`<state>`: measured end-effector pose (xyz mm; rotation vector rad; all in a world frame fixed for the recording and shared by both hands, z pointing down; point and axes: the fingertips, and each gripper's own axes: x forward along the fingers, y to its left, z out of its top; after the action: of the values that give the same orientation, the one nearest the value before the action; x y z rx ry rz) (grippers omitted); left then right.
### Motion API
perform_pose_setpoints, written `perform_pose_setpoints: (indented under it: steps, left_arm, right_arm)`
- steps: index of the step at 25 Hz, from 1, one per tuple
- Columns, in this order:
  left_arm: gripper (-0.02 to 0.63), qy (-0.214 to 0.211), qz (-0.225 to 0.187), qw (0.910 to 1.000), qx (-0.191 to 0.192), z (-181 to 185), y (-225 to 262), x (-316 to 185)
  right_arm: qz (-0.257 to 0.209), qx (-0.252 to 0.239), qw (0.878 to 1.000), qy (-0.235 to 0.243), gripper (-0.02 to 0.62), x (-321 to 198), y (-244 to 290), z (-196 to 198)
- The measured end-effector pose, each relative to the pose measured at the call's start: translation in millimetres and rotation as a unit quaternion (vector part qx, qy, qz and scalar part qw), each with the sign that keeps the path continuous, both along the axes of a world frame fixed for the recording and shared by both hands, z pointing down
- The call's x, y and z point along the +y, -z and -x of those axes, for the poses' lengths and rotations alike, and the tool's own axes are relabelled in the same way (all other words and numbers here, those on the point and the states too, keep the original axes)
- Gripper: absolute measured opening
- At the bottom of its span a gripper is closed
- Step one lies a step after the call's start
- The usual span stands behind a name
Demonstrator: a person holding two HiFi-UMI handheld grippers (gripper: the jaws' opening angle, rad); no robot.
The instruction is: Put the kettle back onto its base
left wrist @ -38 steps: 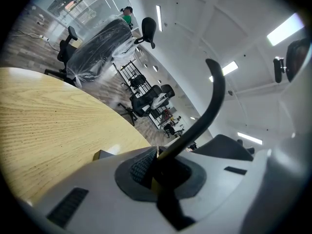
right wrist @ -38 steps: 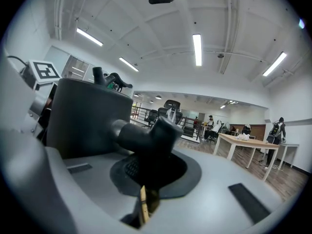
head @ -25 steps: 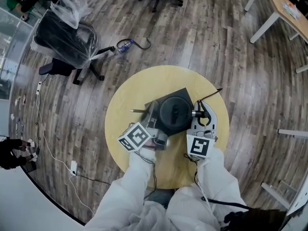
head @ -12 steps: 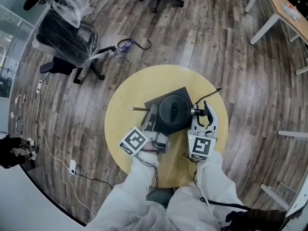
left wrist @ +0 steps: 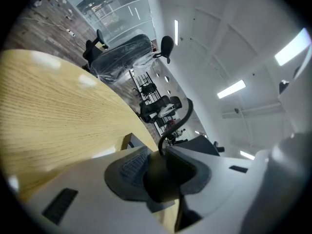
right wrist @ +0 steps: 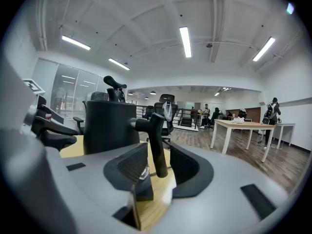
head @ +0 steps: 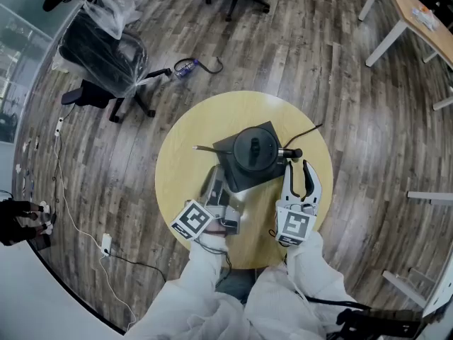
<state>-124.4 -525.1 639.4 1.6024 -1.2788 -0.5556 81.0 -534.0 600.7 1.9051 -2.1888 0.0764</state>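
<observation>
The black kettle (head: 253,149) stands on its black square base (head: 237,180) in the middle of the round yellow table (head: 180,161). Its handle (head: 291,153) points right. My right gripper (head: 300,174) sits just short of that handle, and its jaws have just been opening. In the right gripper view the handle (right wrist: 157,143) stands in the wide gap of the right gripper (right wrist: 158,167) without touching either pad. My left gripper (head: 216,184) lies by the base's left corner, its jaws also just opening. In the left gripper view a dark blurred shape fills the gap of the left gripper (left wrist: 163,174).
A thin black cord (head: 308,131) runs off the base to the right, and a thin stick (head: 202,148) lies at its left. On the floor are a plastic-wrapped office chair (head: 99,48), a loose cable (head: 197,65) and a power strip (head: 107,245). A desk (head: 417,9) stands far right.
Both grippers have drawn back from the kettle toward the person. The right jaws have spread off the handle, and the left gripper has come away from the kettle's left side.
</observation>
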Motion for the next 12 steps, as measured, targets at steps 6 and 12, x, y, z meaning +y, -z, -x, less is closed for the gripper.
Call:
perform_pose_setpoints:
  steps: [6,12]
  left_arm:
    - [0.101,-0.055,-0.04,0.9906,-0.119,-11,36,40]
    - [0.101,-0.107,-0.051,0.9753,-0.187,-33,61,88]
  right_arm:
    - [0.041,-0.018,0.999,0.015,0.127,39,5,14]
    - [0.072,-0.041,0.994,0.072,0.127,85,33,52]
